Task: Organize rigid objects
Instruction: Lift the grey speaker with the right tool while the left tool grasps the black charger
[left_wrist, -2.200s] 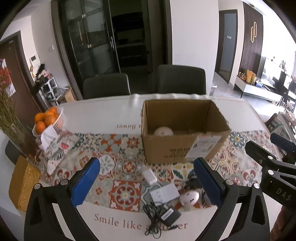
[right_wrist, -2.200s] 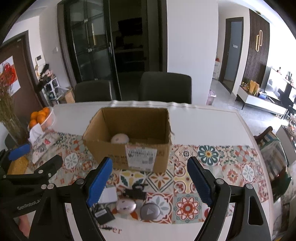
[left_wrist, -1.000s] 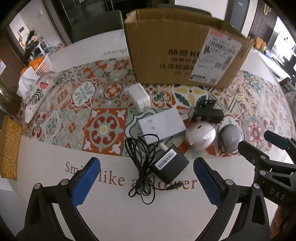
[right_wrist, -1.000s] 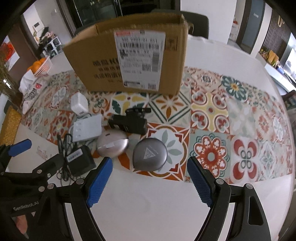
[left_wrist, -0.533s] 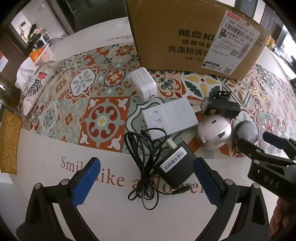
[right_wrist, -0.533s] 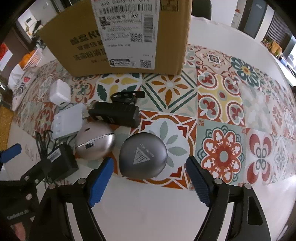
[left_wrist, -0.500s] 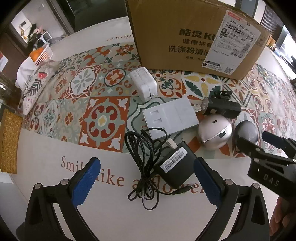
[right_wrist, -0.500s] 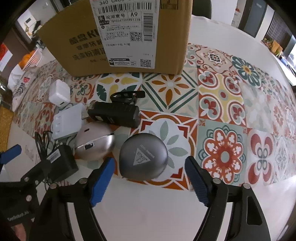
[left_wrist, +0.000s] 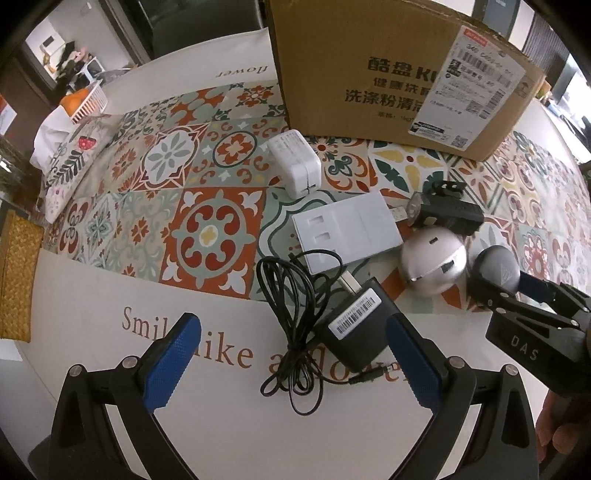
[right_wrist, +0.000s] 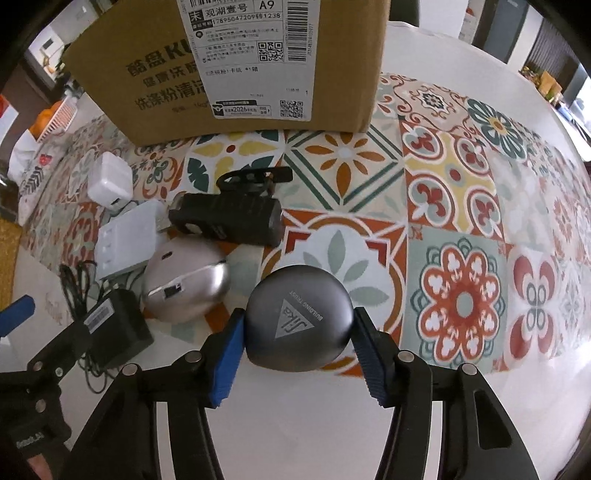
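Observation:
My right gripper is shut on a dark grey round case that rests on the tablecloth; its blue pads touch both sides. The case also shows in the left wrist view. My left gripper is open above a black power adapter with a coiled cable. Nearby lie a silver round case, a black bike light, a flat white power strip and a white charger cube. A cardboard box stands behind them.
A white basket of oranges and a patterned cloth sit at the far left. A woven yellow mat lies at the left table edge. Patterned tablecloth stretches right of the objects.
Both grippers have come down closer to the table. My right gripper has closed its jaws onto the dark grey round case. My left gripper stays open over the black adapter.

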